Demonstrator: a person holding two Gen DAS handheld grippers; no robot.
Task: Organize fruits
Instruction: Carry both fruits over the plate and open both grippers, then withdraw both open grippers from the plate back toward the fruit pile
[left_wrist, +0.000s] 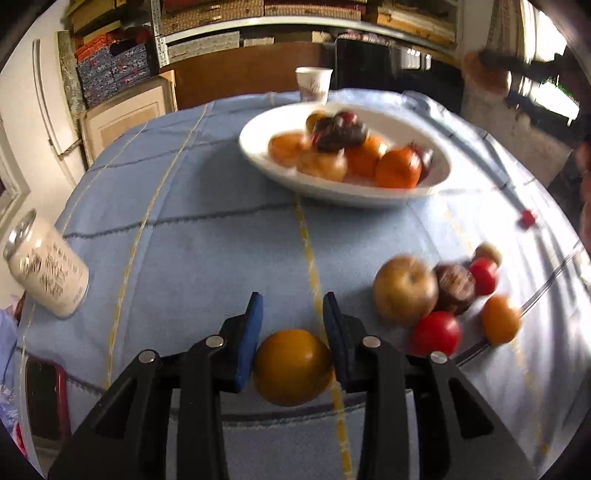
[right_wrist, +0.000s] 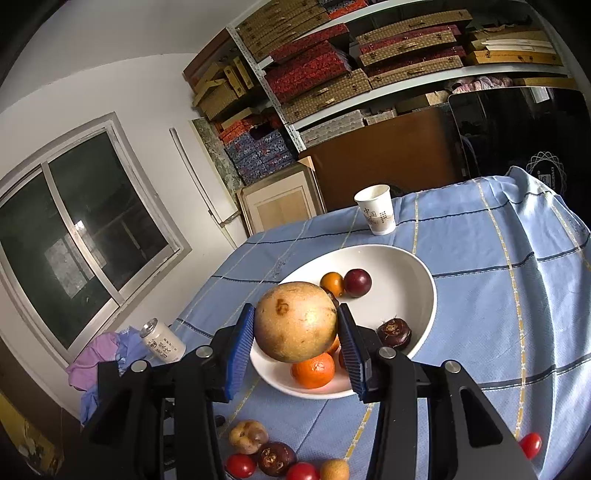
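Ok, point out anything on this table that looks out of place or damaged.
The pear clamped in the right claw has a dark brown blemish near its top. At the table's left edge, a crumpled purple and blue cloth lies beside the white can. One cherry tomato sits apart from the other loose fruit. Nothing is spilled.

Woven blue tablecloth is showing matt. Glazed white bowl is gleaming glossy. Paper cup is appearing matt; pear is presenting speckled, dull skin.

One bowl, one cup, one can, perhaps three tomatoes
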